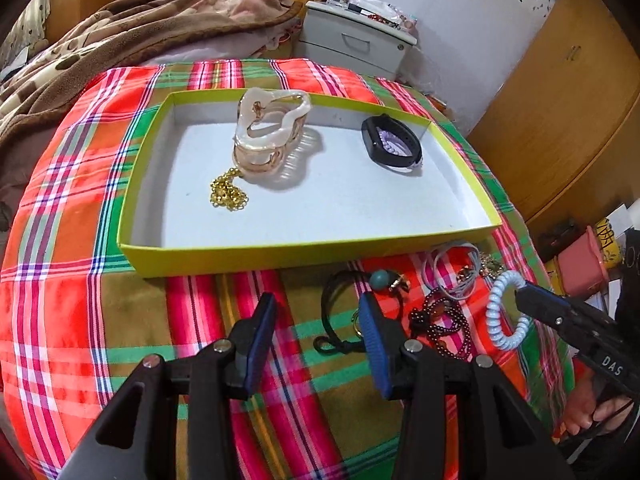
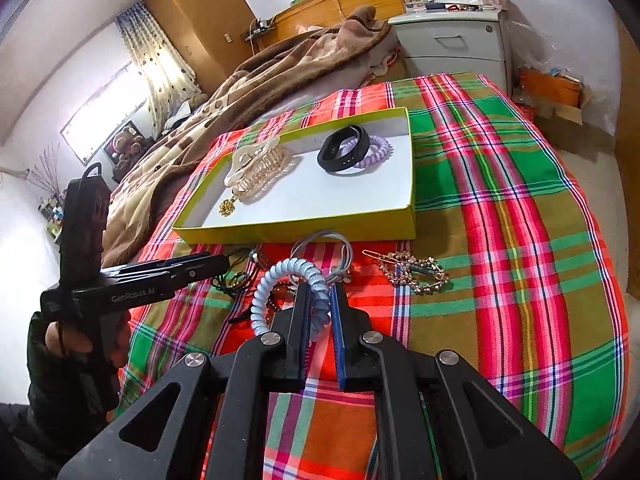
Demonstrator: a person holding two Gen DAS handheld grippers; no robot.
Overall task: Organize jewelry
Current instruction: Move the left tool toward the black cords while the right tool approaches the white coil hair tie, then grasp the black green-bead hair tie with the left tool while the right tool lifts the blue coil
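The step in hand is judged to be the carry of one piece from the loose pile to the box. A pale blue coil hair tie (image 2: pixel 276 292) is pinched by the right gripper (image 2: pixel 320 312), jaws pressed together on one side of the loop w/ the rest of the coil hanging free to the left, above the plaid cloth (image 2: pixel 500 200). In the left wrist view the same coil is seen at the right gripper's tip, near-right of the box, apparently lifted off the cloth (contact w/ the cloth can't be ruled out).

The left gripper (image 1: pixel 316 320) is held spread, nothing between its fingers, over the near side of the pile; a black cord w/ a teal bead (image 1: pixel 378 279) lies just beside its right finger.

The yellow-walled box (image 1: pixel 304 254) sits on the far side of the pile. Already inside: a pearly claw clip (image 1: pixel 268 136) at the far left, a gold chain (image 1: pixel 228 192) touching the clip's near end, a black band (image 1: pixel 390 144) at the far right w/ a lilac coil tie (image 2: pixel 376 150) against it.

Still outside, near the box's front wall: a grey elastic (image 2: pixel 324 248), a dark bead strand (image 1: pixel 444 320), and a gold rhinestone clip (image 2: pixel 416 274) off to the right.

Next move, as judged: the coil must be raised enough to clear the front wall, carried far-ward over the open white floor (the near-right part is bare), and only then released; a dangling loop could catch on the rim.
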